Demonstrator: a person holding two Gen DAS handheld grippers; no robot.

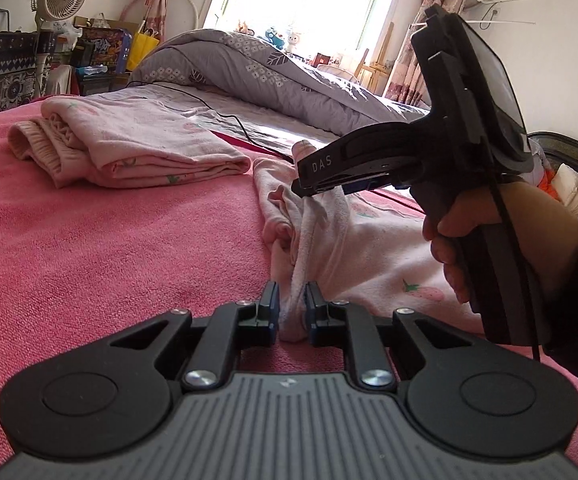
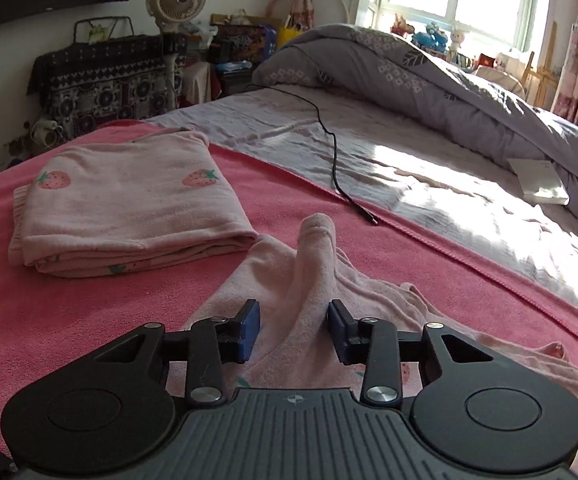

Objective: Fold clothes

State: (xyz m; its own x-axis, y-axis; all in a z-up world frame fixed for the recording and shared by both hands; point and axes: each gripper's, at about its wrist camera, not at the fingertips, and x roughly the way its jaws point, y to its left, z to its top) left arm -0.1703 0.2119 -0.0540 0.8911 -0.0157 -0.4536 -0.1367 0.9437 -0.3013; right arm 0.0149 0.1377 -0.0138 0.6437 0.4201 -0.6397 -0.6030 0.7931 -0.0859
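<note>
We have a soft pink strawberry-print garment (image 2: 317, 276) lying loose on the pink terry blanket (image 1: 101, 264) that covers this end of the bed, and both claws work on the same bunched ridge of it. Our left claw (image 1: 292, 308) is pinched on a narrow fold of the cloth at the near end; the pads press into it from both sides, which pins that end so the fabric can be drawn taut. Our right claw (image 2: 294, 330), held in a hand (image 1: 485, 236), straddles the raised ridge further along. In its own view the blue pads (image 2: 251, 328) stand apart from the cloth on either side, with the ridge between them, so we judge this grip as not yet made. Seen from the left wrist, its tip sits low over the same fold.

The garment looks like thin, fuzzy knit, limp enough to slump into soft creases and stand in a rounded peak only where it is gathered. A folded garment (image 2: 129, 216) of the same print rests just beside it, squared into a flat stack with rolled edges, likely the finished piece set aside. A thin black cable (image 2: 331, 148) trails over the pale sheet beyond, and a grey quilt (image 2: 429, 80) is heaped at the far side.
</note>
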